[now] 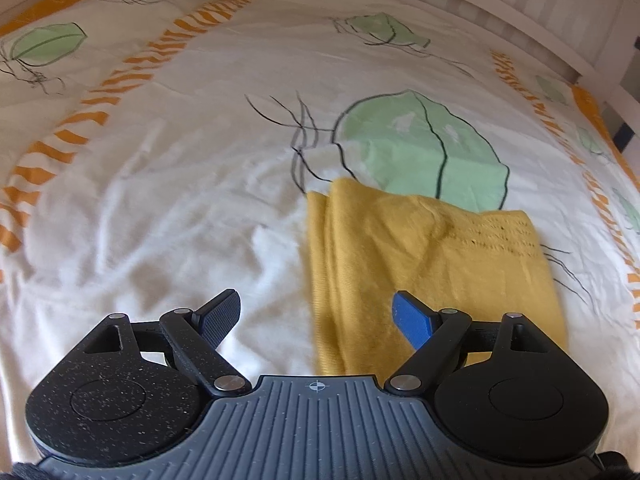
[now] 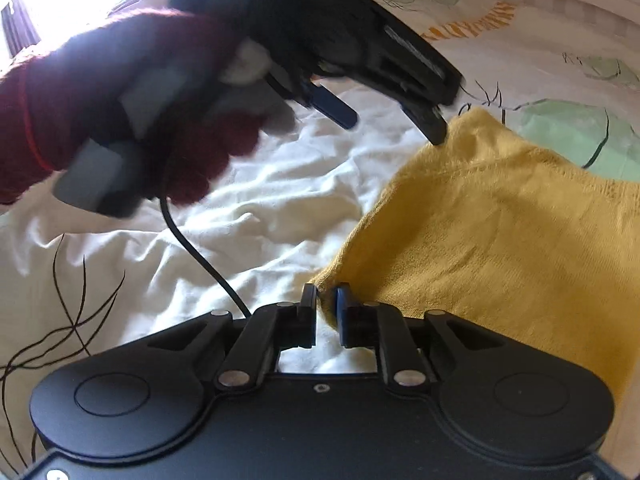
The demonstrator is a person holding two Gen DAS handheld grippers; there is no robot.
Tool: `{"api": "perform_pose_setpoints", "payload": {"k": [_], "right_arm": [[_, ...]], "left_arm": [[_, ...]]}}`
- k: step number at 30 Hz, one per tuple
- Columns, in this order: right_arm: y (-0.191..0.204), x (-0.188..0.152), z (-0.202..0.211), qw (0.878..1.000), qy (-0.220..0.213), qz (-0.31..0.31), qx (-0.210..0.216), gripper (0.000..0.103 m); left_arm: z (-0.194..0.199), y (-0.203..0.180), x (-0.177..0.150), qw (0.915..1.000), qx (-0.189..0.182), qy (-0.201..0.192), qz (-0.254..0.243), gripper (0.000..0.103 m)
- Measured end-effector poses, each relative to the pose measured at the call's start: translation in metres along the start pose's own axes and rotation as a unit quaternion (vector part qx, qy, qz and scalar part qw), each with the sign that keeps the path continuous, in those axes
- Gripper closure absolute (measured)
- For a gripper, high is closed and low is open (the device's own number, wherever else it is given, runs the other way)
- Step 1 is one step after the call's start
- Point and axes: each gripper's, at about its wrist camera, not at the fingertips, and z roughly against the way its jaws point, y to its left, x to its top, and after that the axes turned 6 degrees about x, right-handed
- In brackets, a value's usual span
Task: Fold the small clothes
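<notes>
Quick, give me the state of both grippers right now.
Left gripper: open, holding nothing, above the yellow garment.
Right gripper: jaws shut on a corner of the yellow garment.

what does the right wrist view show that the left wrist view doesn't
Only the right wrist view shows the right gripper shut on a corner of the yellow knit garment, the left gripper from outside, the maroon-sleeved hand holding it, and a black cable.

Only the left wrist view shows the left gripper's fingers spread open and the garment's folded left edge.

Both show the garment on the leaf-print bedsheet.
</notes>
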Motion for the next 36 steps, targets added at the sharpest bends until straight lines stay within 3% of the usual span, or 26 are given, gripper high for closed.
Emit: {"api": "perform_pose_setpoints", "payload": {"k": [3,5,8,10,12,18,20,23,26,30,33,36], "right_arm": [[-0.001,-0.004,0.005,1.000,-0.001,-0.002,0.002,0.076],[-0.005,-0.006,0.011,1.000,-0.009,-0.016,0.005,0.054],[-0.014,-0.009,0.025,0.999,-0.023,-0.035,0.001,0.046],[-0.025,-0.011,0.038,0.998,-0.035,-0.051,-0.008,0.040],[-0.042,-0.012,0.051,0.995,-0.050,-0.077,-0.024,0.027],[-0.117,-0.018,0.088,0.968,-0.108,-0.212,-0.075,0.019],[-0.141,-0.020,0.093,0.958,-0.120,-0.251,-0.073,0.012],[-0.176,-0.027,0.093,0.936,-0.127,-0.322,-0.056,0.010],[-0.198,-0.036,0.086,0.918,-0.131,-0.372,-0.029,0.009],[-0.212,-0.040,0.073,0.908,-0.130,-0.398,0.014,0.001],[-0.219,-0.038,0.067,0.901,-0.141,-0.410,0.038,0.001],[-0.222,-0.032,0.059,0.903,-0.140,-0.404,0.052,0.000]], "left_arm": [[-0.012,-0.004,-0.002,0.9999,0.008,0.006,0.007,0.020],[-0.023,0.000,-0.006,0.9990,0.030,0.025,0.020,0.020],[-0.029,0.017,-0.013,0.9967,0.019,0.037,0.069,0.021],[-0.028,0.023,-0.016,0.9965,0.018,0.036,0.073,0.021],[-0.025,0.023,-0.019,0.9971,0.021,0.035,0.064,0.020],[-0.012,0.027,-0.029,0.9971,0.003,0.037,0.067,0.021],[-0.007,0.031,-0.030,0.9952,-0.015,0.045,0.086,0.021],[0.003,0.032,-0.035,0.9922,-0.051,0.056,0.099,0.021],[0.008,0.022,-0.042,0.9924,-0.069,0.066,0.078,0.021],[0.003,0.006,-0.046,0.9963,-0.043,0.069,0.028,0.021],[0.001,0.002,-0.046,0.9963,-0.037,0.069,0.035,0.021],[0.004,-0.002,-0.046,0.9960,-0.045,0.069,0.034,0.021]]}}
